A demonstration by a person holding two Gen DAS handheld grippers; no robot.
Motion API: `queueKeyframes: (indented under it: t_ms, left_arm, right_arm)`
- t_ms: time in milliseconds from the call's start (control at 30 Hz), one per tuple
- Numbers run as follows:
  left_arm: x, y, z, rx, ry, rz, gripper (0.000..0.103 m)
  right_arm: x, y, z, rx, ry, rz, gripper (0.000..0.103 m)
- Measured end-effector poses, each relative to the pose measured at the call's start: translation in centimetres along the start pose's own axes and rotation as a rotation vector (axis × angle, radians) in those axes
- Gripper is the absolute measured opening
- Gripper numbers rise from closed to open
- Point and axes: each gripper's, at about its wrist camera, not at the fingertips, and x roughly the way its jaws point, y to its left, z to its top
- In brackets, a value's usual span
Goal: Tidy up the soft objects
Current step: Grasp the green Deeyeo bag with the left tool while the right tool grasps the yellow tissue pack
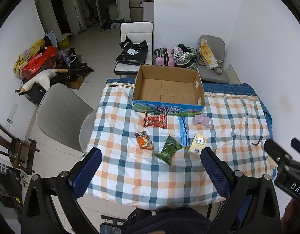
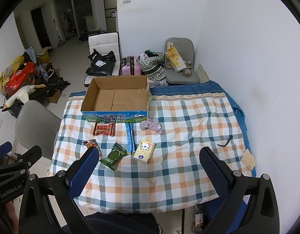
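Observation:
An open cardboard box (image 1: pixel 167 89) (image 2: pixel 116 97) stands empty at the far side of the checked cloth. In front of it lie a red snack packet (image 1: pixel 155 120) (image 2: pixel 103 129), an orange packet (image 1: pixel 144 140) (image 2: pixel 90 144), a green packet (image 1: pixel 168 149) (image 2: pixel 113 155), a yellow tissue pack (image 1: pixel 198 143) (image 2: pixel 144 151), a blue strip (image 1: pixel 183 131) (image 2: pixel 130 136) and a crumpled lilac cloth (image 1: pixel 202 121) (image 2: pixel 151 126). My left gripper (image 1: pixel 151 159) is open and empty above the near edge. My right gripper (image 2: pixel 149 158) is open and empty, also near the front.
The checked cloth (image 1: pixel 142 177) (image 2: pixel 189 117) covers the table. A grey chair (image 1: pixel 60 115) (image 2: pixel 30 122) stands at the left edge. A black hook-shaped piece (image 2: pixel 226 141) and a tan card (image 2: pixel 248 159) lie at the right. Chairs, bags and a suitcase stand behind the table.

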Motion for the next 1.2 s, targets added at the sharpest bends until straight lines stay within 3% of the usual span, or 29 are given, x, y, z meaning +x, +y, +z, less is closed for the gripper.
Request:
queueKeyframes:
  t_ms: [100,300,467,633,700,867,1033,1100,1200]
  left_arm:
    - [2.4,0.4,1.2,-0.019,0.005,-0.005,0.103]
    - [10.9,0.6,3.3,-0.063,0.114,-0.042,0.103]
    - [19.0,-0.6,3.5,-0.035,0.198,-0.016,0.103]
    - [27.6,-2.2,1.1,0.066,0.328,-0.007,0.102]
    - [31.1,-3.1,-0.2,0.121,0.393,-0.013,0.095]
    - [37.7,-4.4,-3.6,0.197,0.555,-0.061,0.087]
    - [41.5,-5.8,-5.6,0.246,0.624,-0.103,0.072]
    - [42.3,-6.1,-5.9,0.242,0.645,-0.120,0.049]
    - [42.8,-5.9,-6.1,0.180,0.657,-0.130,0.038]
  right_arm:
    - [0.4,0.3,0.9,0.013,0.025,0.017,0.103]
    - [5.7,0.4,3.2,0.055,0.096,0.028,0.103]
    - [15.2,-0.8,4.0,0.105,0.222,0.029,0.103]
    - [27.9,-2.7,0.4,0.128,0.395,0.033,0.103]
    - [32.5,-2.7,-0.7,0.136,0.465,0.037,0.103]
    - [41.1,-2.0,-4.3,0.139,0.603,0.072,0.099]
    - [45.8,-1.8,-7.0,0.182,0.688,0.108,0.095]
    - [47.2,-1.7,-7.6,0.191,0.702,0.122,0.094]
    - [49.4,-1.1,-8.4,0.200,0.726,0.156,0.091]
